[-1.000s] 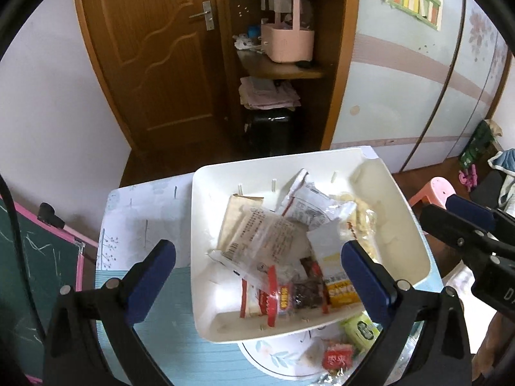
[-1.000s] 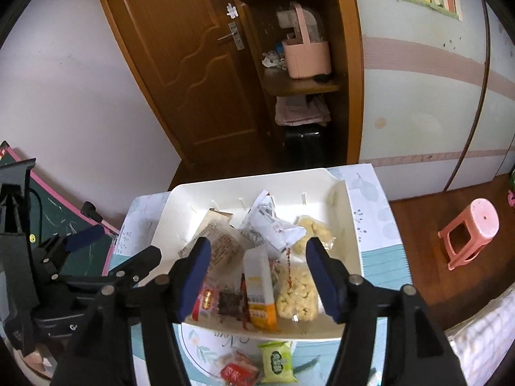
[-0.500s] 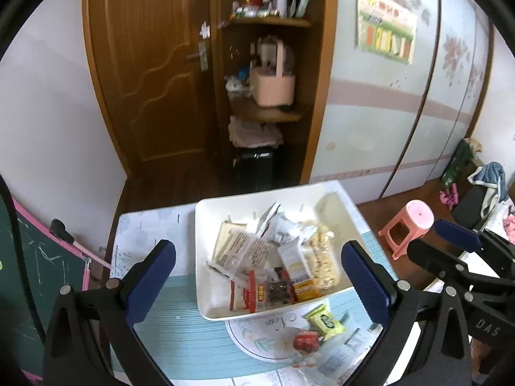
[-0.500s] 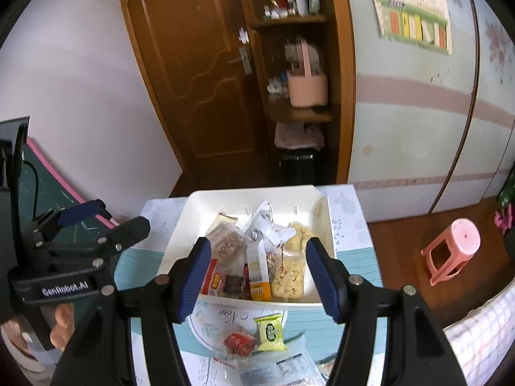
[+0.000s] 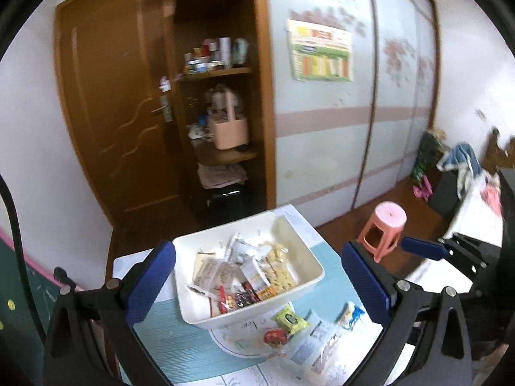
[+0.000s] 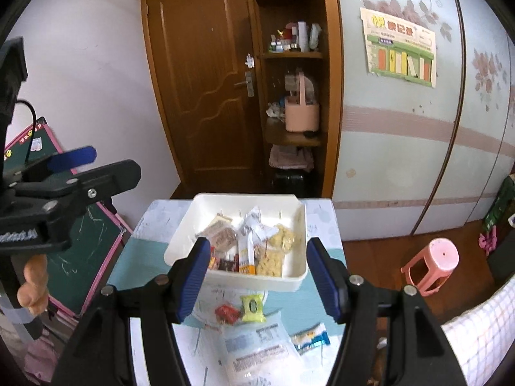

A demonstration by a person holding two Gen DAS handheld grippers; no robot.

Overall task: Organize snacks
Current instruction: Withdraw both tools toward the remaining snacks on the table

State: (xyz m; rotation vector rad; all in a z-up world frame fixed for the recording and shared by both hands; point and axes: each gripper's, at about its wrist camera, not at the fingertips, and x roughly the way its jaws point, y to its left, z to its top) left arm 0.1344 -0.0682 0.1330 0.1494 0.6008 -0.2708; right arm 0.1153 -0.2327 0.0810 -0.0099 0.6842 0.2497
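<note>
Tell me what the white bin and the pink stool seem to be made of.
White bin: probably moulded plastic, judging by its smooth, slightly glossy walls and rounded rim. Pink stool: likely plastic too, uniform in colour, with a one-piece seat and legs.

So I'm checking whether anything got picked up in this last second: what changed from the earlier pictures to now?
Both grippers pulled up and back from the white bin, so more of the table and room shows. The left gripper and right gripper stayed open and empty; nothing was grasped or released. The green packet, red packet and blue-white packet lie loose in front of the bin; its contents look unchanged.
</note>
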